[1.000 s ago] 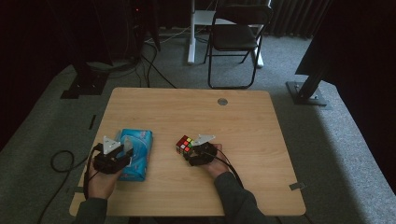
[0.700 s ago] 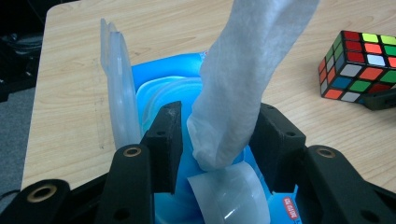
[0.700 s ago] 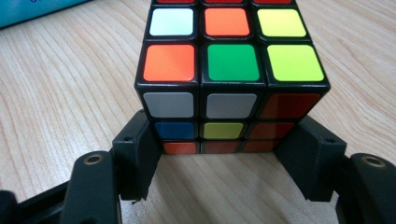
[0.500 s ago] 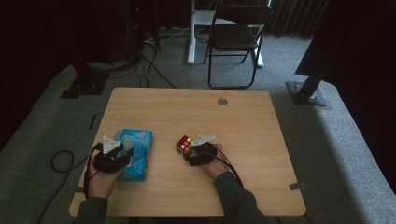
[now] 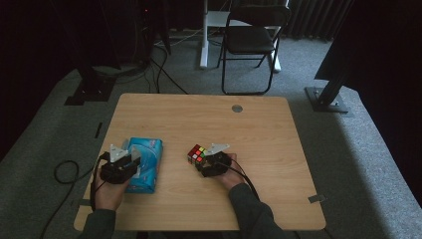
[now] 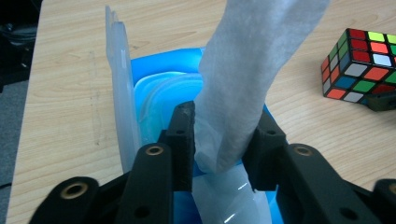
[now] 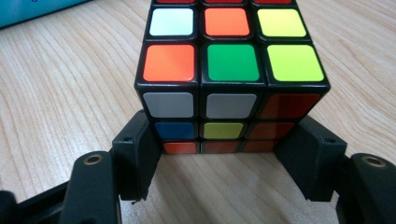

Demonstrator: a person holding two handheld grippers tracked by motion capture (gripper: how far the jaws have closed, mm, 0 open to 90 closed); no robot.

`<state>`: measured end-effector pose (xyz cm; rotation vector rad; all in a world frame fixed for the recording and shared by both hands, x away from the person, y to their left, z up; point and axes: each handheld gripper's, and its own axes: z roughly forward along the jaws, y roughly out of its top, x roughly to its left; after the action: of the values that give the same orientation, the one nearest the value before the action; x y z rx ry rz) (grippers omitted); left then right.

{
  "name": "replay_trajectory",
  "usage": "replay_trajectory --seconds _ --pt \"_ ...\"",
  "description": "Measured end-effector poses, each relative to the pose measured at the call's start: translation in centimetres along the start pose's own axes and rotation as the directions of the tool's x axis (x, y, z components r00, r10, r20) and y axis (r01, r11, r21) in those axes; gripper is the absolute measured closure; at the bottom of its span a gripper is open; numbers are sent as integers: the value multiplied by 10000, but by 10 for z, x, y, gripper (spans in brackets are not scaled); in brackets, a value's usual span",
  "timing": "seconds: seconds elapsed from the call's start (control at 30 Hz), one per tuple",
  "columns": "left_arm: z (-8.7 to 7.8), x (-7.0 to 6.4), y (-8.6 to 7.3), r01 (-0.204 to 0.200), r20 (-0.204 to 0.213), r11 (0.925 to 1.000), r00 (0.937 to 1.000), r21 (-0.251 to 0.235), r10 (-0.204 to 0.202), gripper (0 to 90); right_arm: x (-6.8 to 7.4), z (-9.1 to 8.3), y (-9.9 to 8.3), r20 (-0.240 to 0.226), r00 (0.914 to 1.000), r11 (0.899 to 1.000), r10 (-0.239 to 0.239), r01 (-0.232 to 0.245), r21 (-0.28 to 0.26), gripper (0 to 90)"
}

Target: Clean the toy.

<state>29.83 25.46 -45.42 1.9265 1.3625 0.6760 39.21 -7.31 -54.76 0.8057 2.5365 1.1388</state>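
A blue pack of wet wipes (image 5: 148, 158) lies near the table's front left, its clear lid flap (image 6: 119, 84) standing up. My left gripper (image 6: 224, 140) is over the pack, shut on a white wipe (image 6: 252, 70) that rises out of the opening. A scrambled Rubik's cube (image 5: 197, 154) sits on the wood near the front middle. In the right gripper view the cube (image 7: 229, 65) is close up. My right gripper (image 7: 224, 154) is shut on its near lower edge, one jaw at each side.
The wooden table (image 5: 259, 129) has a round grommet (image 5: 237, 108) near its far edge. Beyond the table stand a folding chair (image 5: 251, 40) and a stand base (image 5: 328, 99). Cables (image 5: 64, 172) lie on the floor at the left.
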Motion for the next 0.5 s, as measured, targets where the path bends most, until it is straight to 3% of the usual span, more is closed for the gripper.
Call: replay_trajectory --seconds 0.27,0.5 --pt "2 2 1 87 -12 10000 10000 -20 -87 872 -1 0 0 -25 10000 10000 -11 11 -7 333" --pt "-1 4 2 154 19 9998 9999 -112 -153 889 -1 0 0 -34 10000 10000 -10 10 -6 333"
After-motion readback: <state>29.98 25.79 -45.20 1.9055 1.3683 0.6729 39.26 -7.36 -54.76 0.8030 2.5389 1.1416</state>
